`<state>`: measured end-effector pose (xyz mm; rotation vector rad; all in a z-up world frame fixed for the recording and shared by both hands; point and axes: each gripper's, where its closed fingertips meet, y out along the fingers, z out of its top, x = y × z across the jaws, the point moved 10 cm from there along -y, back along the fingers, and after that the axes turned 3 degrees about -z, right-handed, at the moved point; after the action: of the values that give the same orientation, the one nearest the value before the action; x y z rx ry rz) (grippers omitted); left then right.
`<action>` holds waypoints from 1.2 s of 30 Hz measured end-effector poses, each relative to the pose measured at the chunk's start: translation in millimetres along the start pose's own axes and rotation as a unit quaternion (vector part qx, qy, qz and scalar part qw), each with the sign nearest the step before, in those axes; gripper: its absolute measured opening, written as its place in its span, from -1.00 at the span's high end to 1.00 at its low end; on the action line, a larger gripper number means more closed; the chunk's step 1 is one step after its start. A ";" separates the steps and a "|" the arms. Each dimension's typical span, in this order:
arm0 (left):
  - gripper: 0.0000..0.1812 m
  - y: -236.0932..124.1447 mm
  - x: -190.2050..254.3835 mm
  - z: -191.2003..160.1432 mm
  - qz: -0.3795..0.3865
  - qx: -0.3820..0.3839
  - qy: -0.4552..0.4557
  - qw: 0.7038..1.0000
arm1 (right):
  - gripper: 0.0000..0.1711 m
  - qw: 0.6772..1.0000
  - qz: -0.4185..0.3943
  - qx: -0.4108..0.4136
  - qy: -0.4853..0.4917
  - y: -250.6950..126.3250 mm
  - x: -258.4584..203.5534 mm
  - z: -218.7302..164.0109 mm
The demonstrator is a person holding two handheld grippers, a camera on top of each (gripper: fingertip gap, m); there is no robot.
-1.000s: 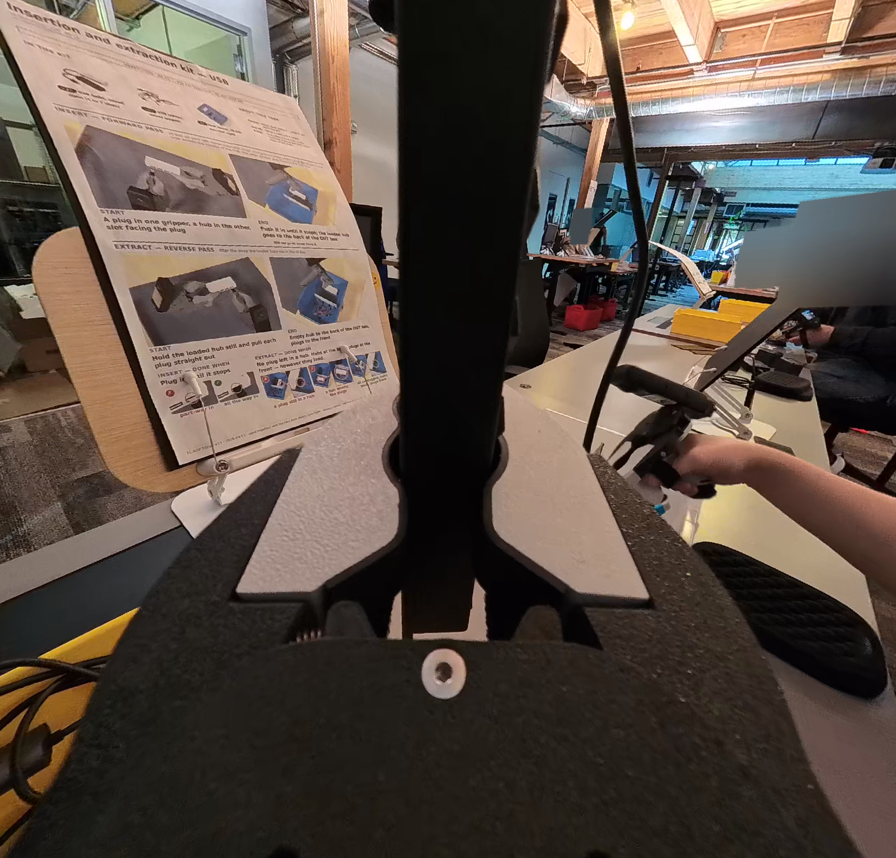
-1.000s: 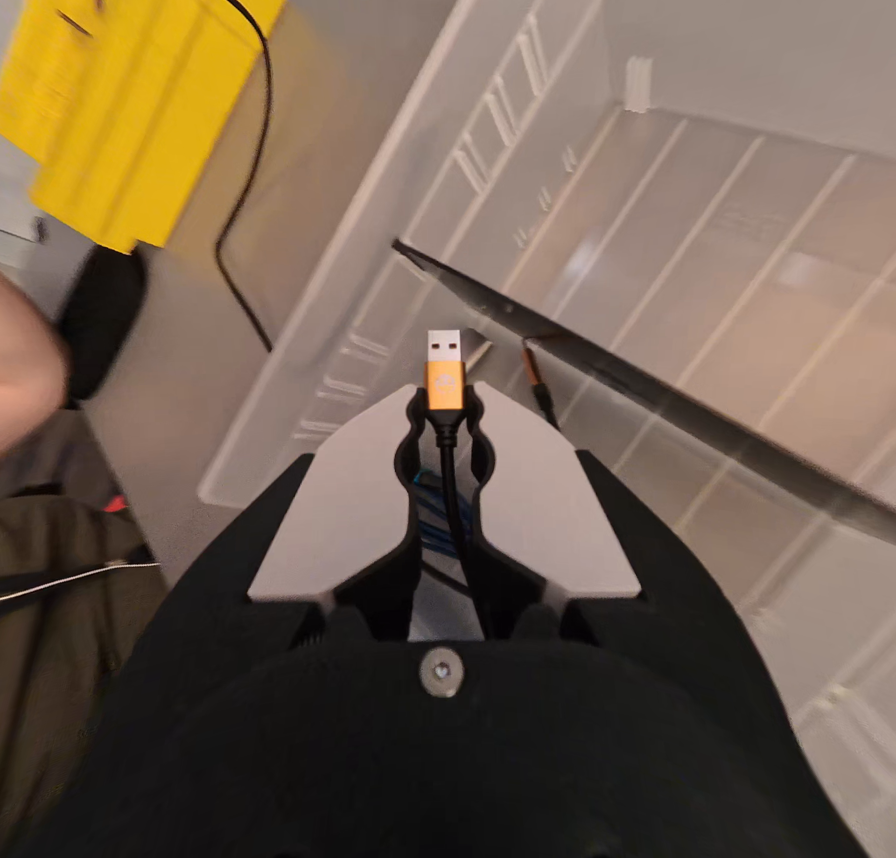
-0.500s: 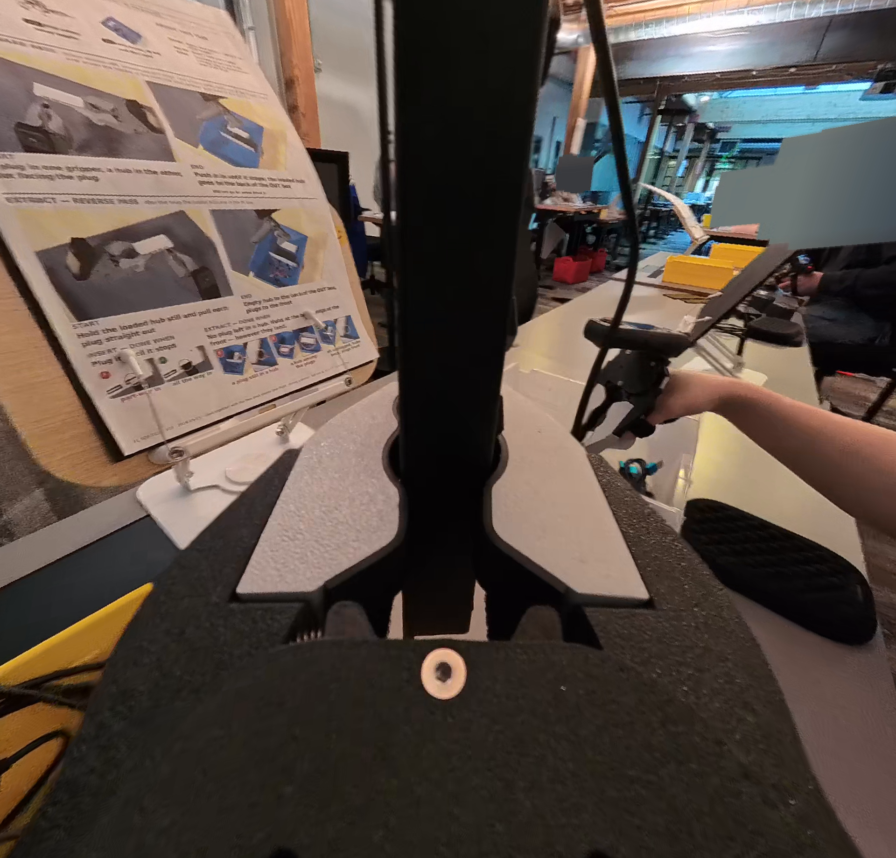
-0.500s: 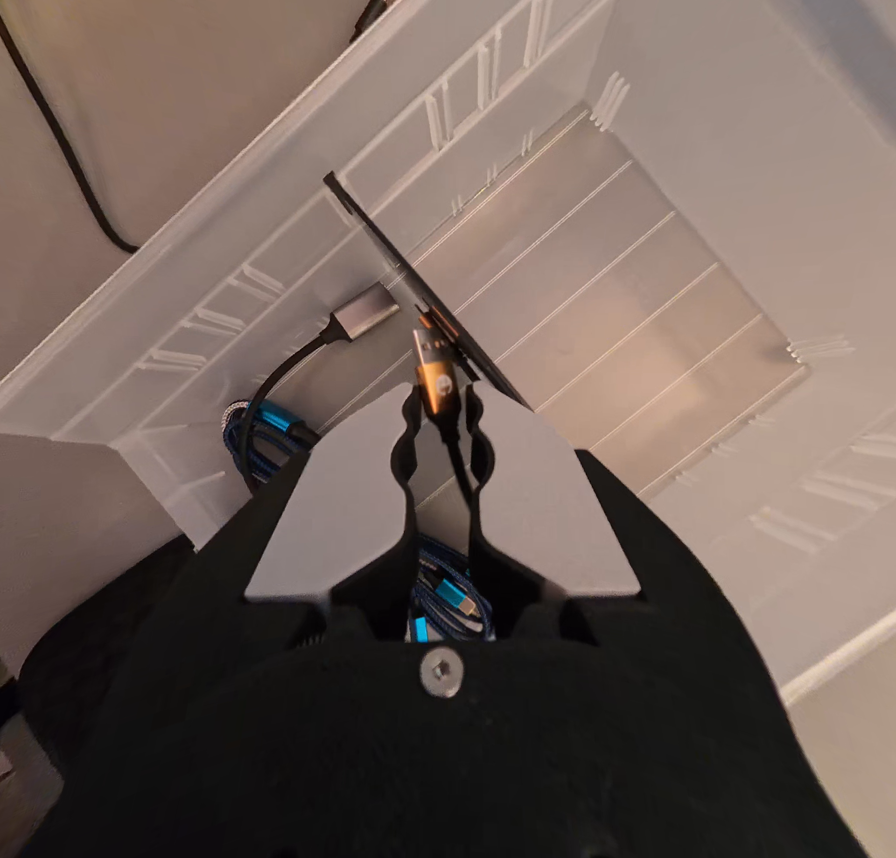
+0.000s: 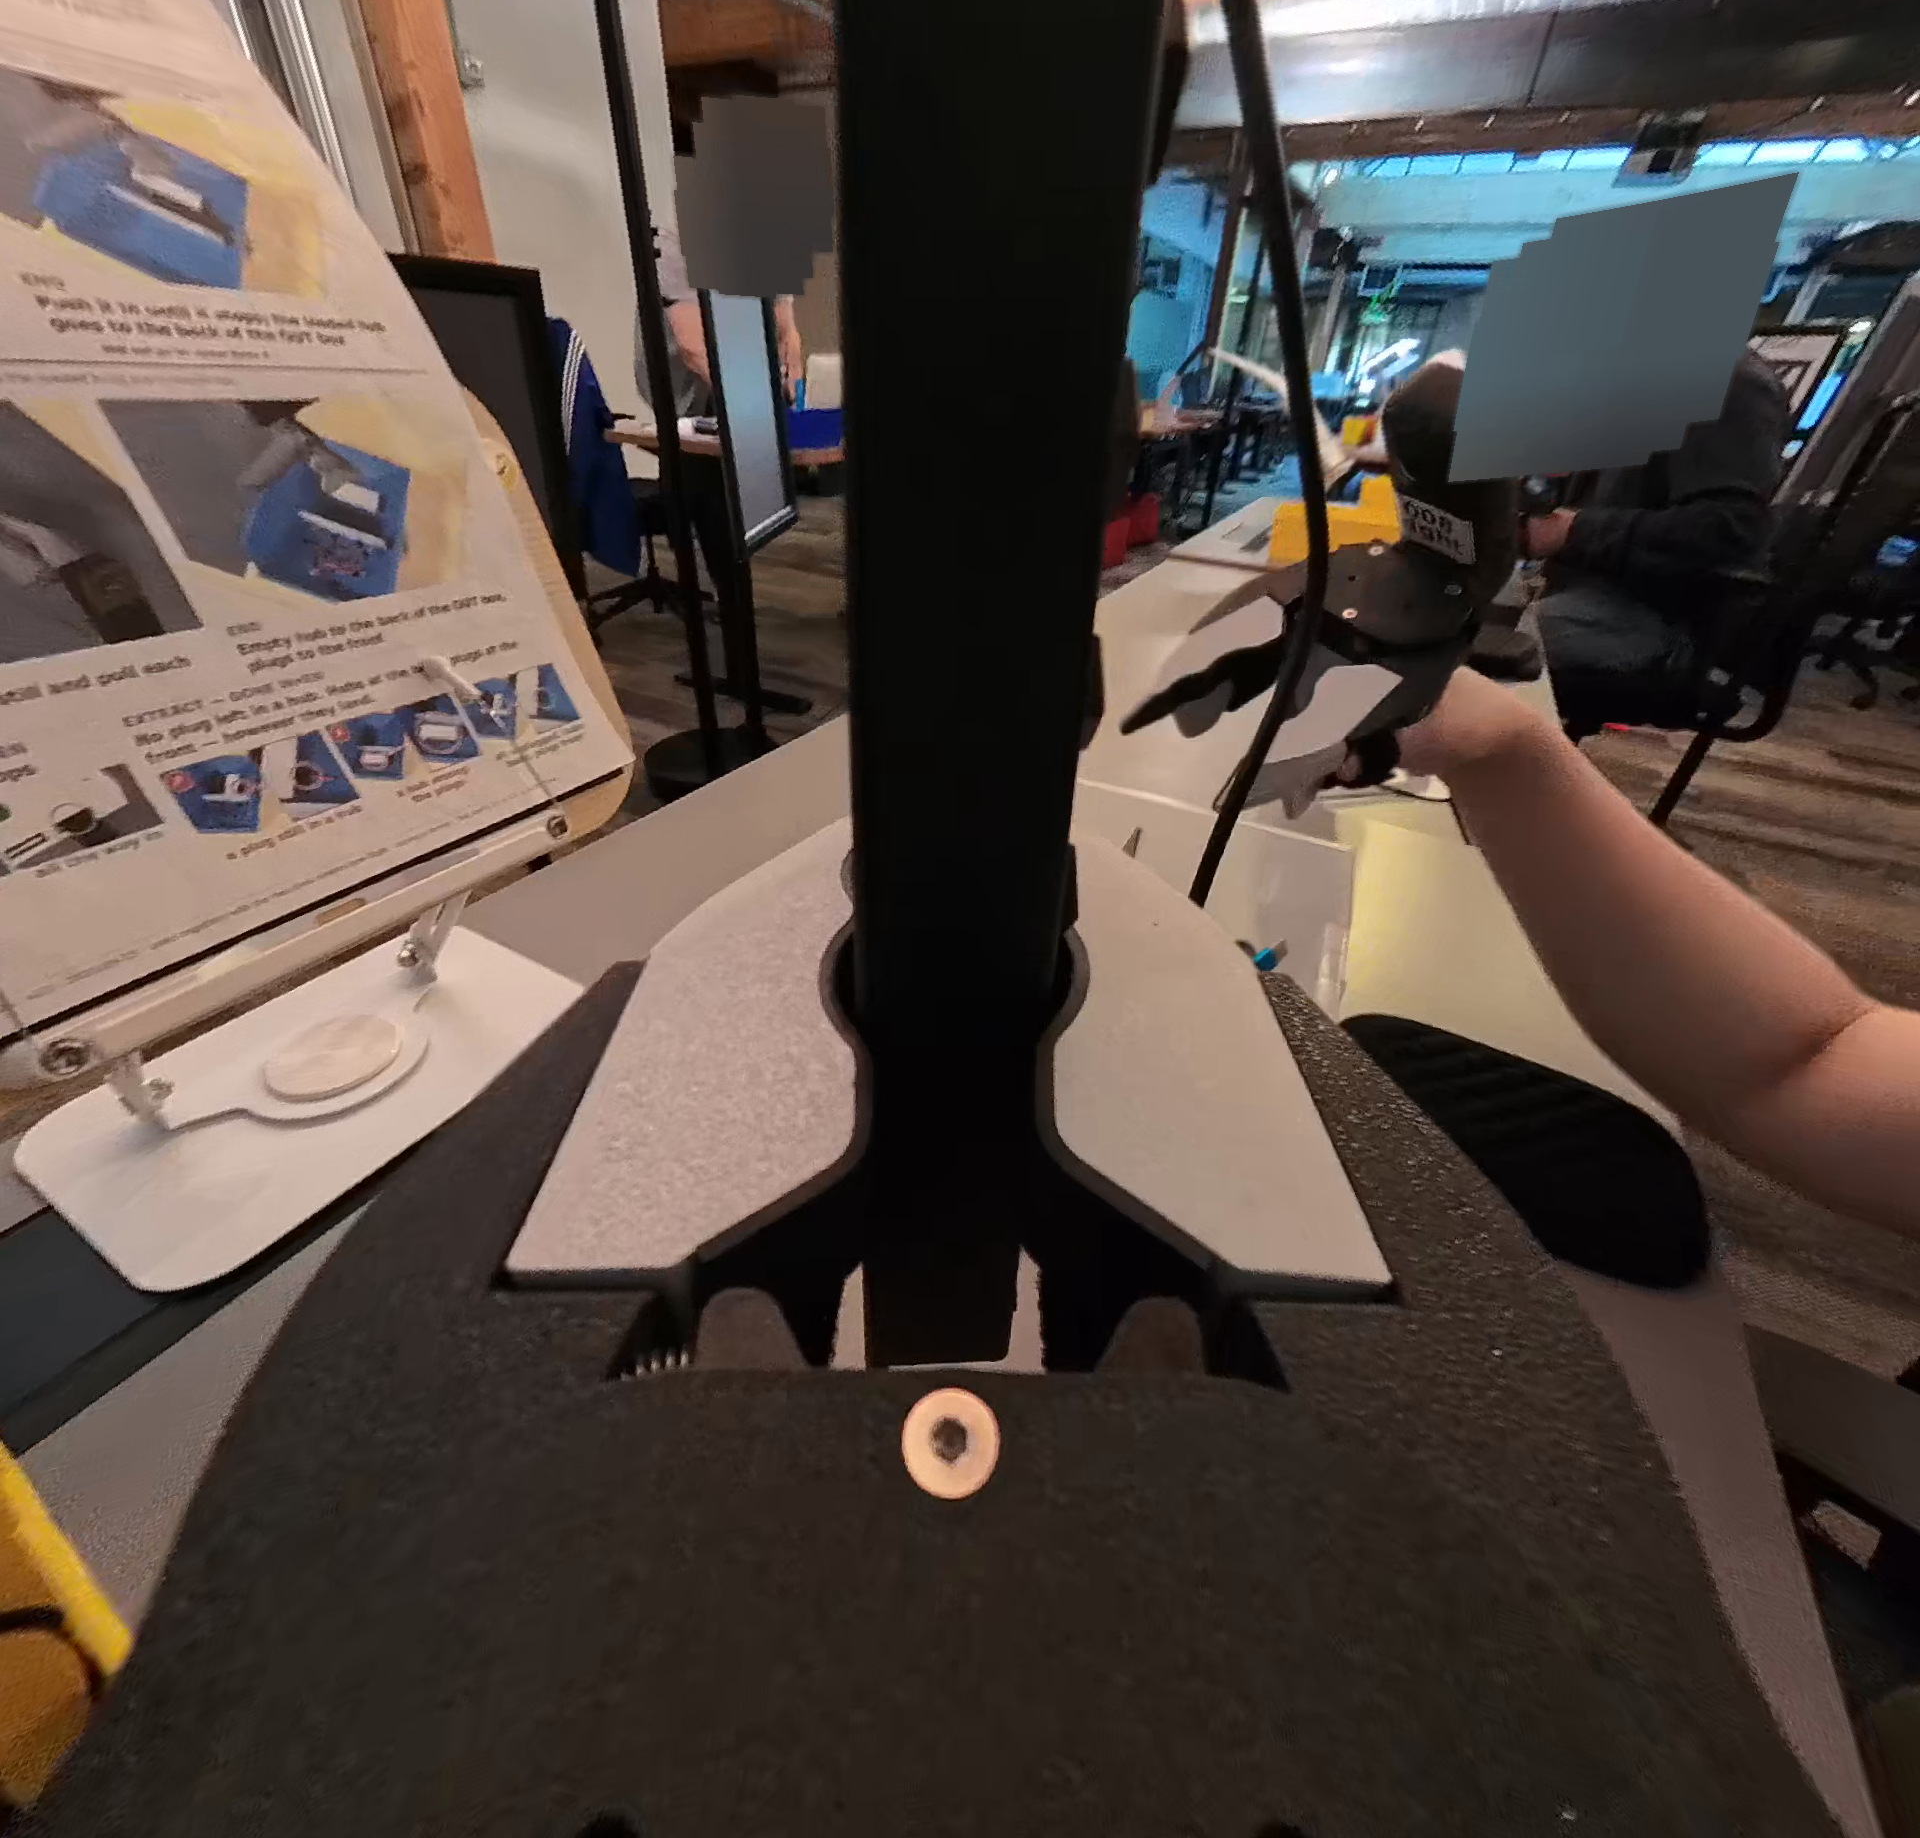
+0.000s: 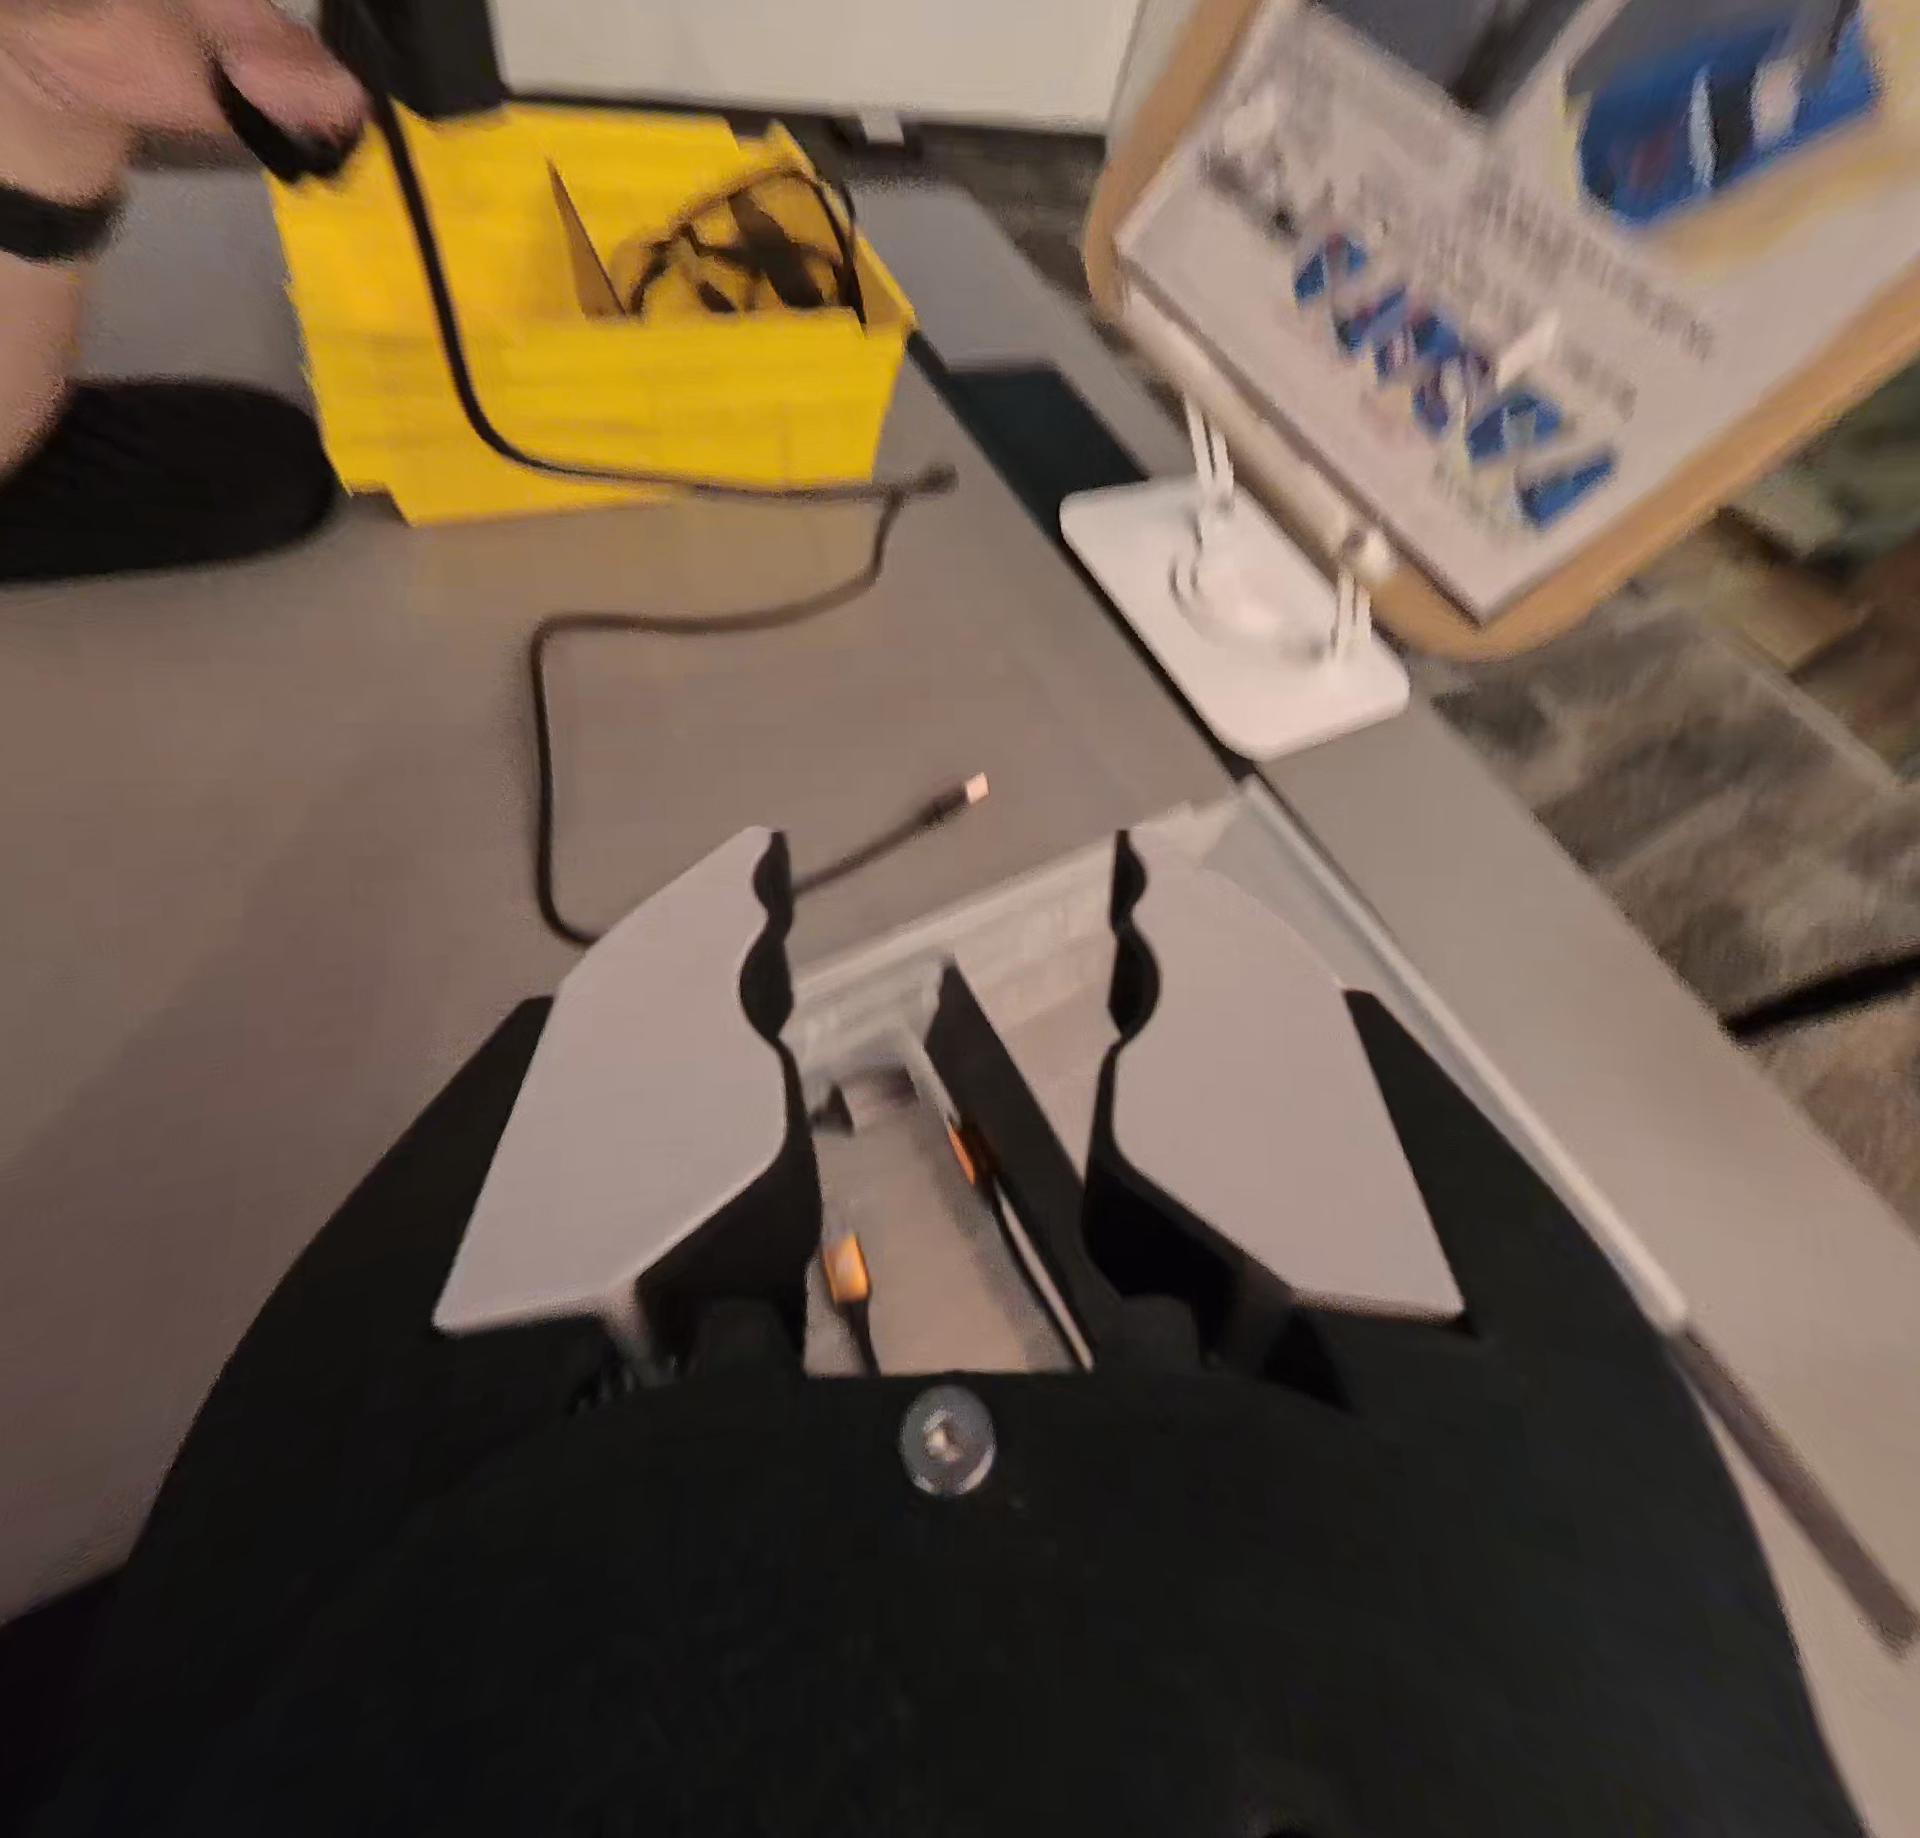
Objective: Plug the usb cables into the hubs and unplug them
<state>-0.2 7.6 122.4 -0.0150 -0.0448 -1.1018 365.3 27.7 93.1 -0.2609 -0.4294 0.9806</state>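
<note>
Hub [image 5: 961,541]: black slab, clamped upright in my left tool [image 5: 956,967]. Orange-ended cable [image 6: 847,1274]: lying in clear bin [image 6: 1039,915] beneath my right tool [image 6: 948,853], whose jaws stand apart, empty.

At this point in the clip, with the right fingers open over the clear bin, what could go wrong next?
1. The left gripper clamps a long black hub that sticks far past it; its black cable trails loose across the table and could snag.
2. The right gripper is empty; the orange plug lies in the clear bin beside a dark divider that could block regrasping.
</note>
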 end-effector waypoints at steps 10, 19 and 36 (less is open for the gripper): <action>0.71 -35.7 12.0 29.2 0.027 0.035 0.052 0.998 | 0.14 0.986 0.139 0.074 -0.049 92.3 -47.6 80.4; 0.69 -70.8 0.7 43.8 0.050 0.061 0.053 0.996 | 0.24 0.956 0.278 -0.061 -0.074 173.6 -117.5 30.9; 0.71 -124.1 -17.4 55.4 0.093 0.096 0.052 0.990 | 0.67 0.899 0.262 -0.310 -0.166 204.4 -173.2 -33.0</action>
<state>-120.3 -31.0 175.7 0.2075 -0.0538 -0.9075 145.0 -9.9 -58.4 -0.8252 -1.0233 1.4062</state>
